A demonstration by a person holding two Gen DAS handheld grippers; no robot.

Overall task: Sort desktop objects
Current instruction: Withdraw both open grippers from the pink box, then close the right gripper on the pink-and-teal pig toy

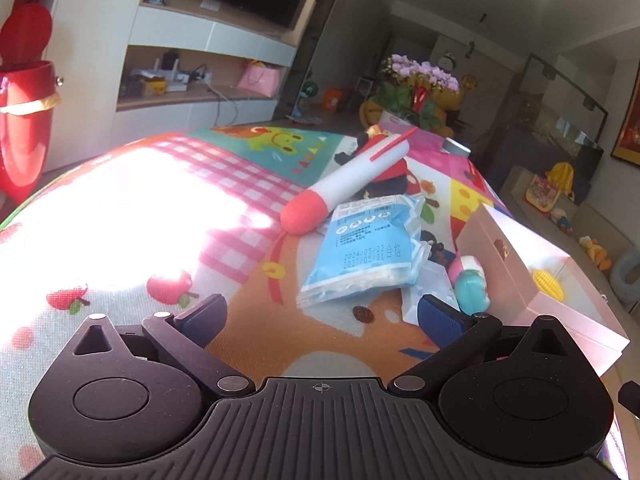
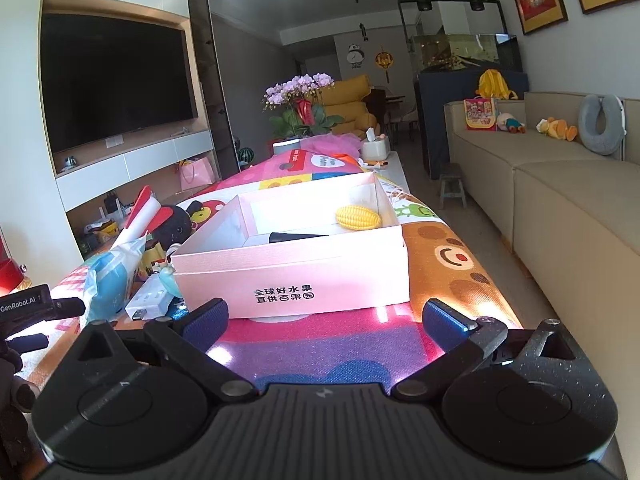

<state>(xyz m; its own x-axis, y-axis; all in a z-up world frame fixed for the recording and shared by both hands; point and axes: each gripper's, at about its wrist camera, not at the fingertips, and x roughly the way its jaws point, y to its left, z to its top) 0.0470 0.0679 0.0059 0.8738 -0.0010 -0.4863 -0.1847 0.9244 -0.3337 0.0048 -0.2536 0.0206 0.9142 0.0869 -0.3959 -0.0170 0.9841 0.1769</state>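
A pink cardboard box (image 2: pixel 292 276) stands on the patterned mat, holding a yellow toy corn (image 2: pixel 358 218) and a black object (image 2: pixel 298 237). My right gripper (image 2: pixel 326 318) is open just short of the box's front wall, nothing between its fingers. In the left wrist view the same box (image 1: pixel 516 264) sits at the right. A blue sachet (image 1: pixel 368 252), a big white pen toy with a red tip (image 1: pixel 344 182) and a small pink and teal toy (image 1: pixel 470 280) lie ahead of my left gripper (image 1: pixel 320 314), which is open and empty.
A black plush toy (image 2: pixel 174 222) and a white USB adapter (image 2: pixel 148 304) lie left of the box. A white tissue holder (image 2: pixel 376 146) and a flower pot (image 2: pixel 300 116) stand at the table's far end. A beige sofa (image 2: pixel 560 192) runs along the right. Strong sunlight washes out the mat (image 1: pixel 140 200).
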